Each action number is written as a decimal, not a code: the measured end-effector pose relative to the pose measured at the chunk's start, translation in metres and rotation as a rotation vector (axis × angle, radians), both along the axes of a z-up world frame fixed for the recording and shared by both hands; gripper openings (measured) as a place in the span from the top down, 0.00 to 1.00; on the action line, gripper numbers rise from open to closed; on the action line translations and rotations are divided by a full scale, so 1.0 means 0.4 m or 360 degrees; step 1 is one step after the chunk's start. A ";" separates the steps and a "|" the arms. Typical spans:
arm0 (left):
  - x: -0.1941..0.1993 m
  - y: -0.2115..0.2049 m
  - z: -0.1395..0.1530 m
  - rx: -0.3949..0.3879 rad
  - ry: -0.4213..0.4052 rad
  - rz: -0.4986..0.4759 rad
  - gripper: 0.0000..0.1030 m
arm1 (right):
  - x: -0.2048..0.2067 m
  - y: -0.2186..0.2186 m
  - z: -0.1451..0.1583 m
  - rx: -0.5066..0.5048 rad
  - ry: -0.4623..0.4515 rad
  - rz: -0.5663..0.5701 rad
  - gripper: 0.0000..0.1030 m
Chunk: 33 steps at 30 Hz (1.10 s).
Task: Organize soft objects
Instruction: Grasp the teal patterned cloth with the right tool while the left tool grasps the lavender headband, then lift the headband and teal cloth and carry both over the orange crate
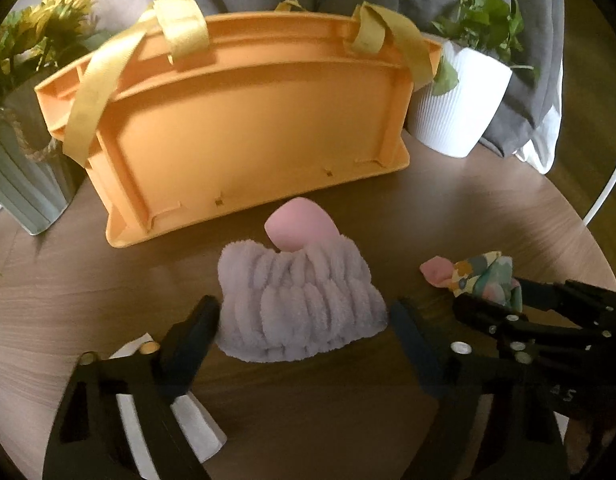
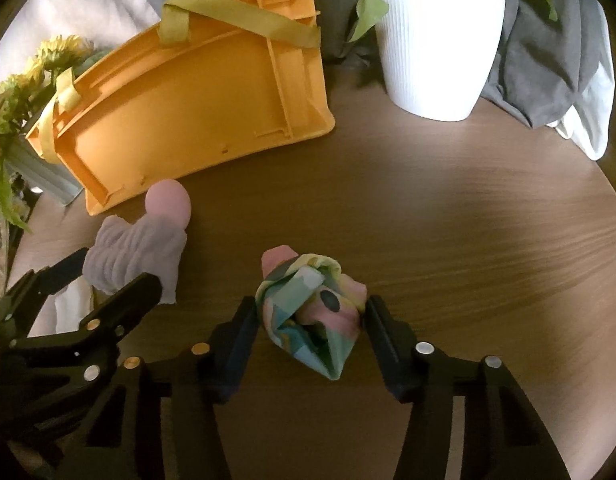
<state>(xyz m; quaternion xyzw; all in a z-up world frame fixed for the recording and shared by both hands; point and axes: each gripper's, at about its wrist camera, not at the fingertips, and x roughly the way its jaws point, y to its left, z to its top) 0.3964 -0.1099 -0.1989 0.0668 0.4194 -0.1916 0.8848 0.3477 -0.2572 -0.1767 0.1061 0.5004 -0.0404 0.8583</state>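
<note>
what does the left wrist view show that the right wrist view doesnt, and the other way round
Only the left wrist view shows the whole front of the fluffy lilac headband between the left gripper fingers, which sit just off its sides.

Only the right wrist view shows the right gripper pads pressing both sides of the patterned cloth, and the white pot's full body.

Both show the orange basket with yellow straps, the pink sponge behind the headband, the sunflowers and the wooden table.
</note>
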 end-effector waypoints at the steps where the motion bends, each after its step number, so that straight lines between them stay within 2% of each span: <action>1: 0.000 0.000 -0.003 0.0001 0.0001 0.0001 0.24 | 0.000 0.001 0.000 0.0000 -0.0003 0.0005 0.48; 2: -0.001 0.000 -0.003 0.0000 -0.0001 0.0002 0.26 | 0.000 0.002 0.001 -0.0001 -0.0006 0.0012 0.49; 4: -0.005 -0.003 -0.002 -0.0002 -0.0007 0.0002 0.38 | -0.001 0.004 -0.001 -0.0001 -0.0010 0.0021 0.50; 5: -0.007 -0.002 0.000 -0.0003 -0.0011 -0.0003 0.41 | -0.002 0.004 0.000 0.0003 -0.0013 0.0028 0.50; 7: -0.013 0.000 0.006 -0.0004 -0.0035 -0.0002 0.56 | -0.007 0.005 0.001 0.0010 -0.0018 0.0039 0.51; 10: -0.019 0.005 0.015 -0.0003 -0.0060 0.0000 0.68 | -0.011 0.005 0.004 0.0023 -0.0024 0.0054 0.52; 12: -0.024 0.009 0.023 -0.0014 -0.0066 0.0004 0.72 | -0.014 0.007 0.009 0.0028 -0.0035 0.0062 0.53; 22: -0.065 0.042 0.076 -0.0074 -0.0104 0.0049 0.74 | -0.036 0.023 0.065 0.0036 -0.0125 0.0113 0.54; 33: -0.115 0.069 0.175 -0.0107 -0.0261 0.0083 0.74 | -0.056 0.044 0.162 0.0023 -0.0302 0.0160 0.54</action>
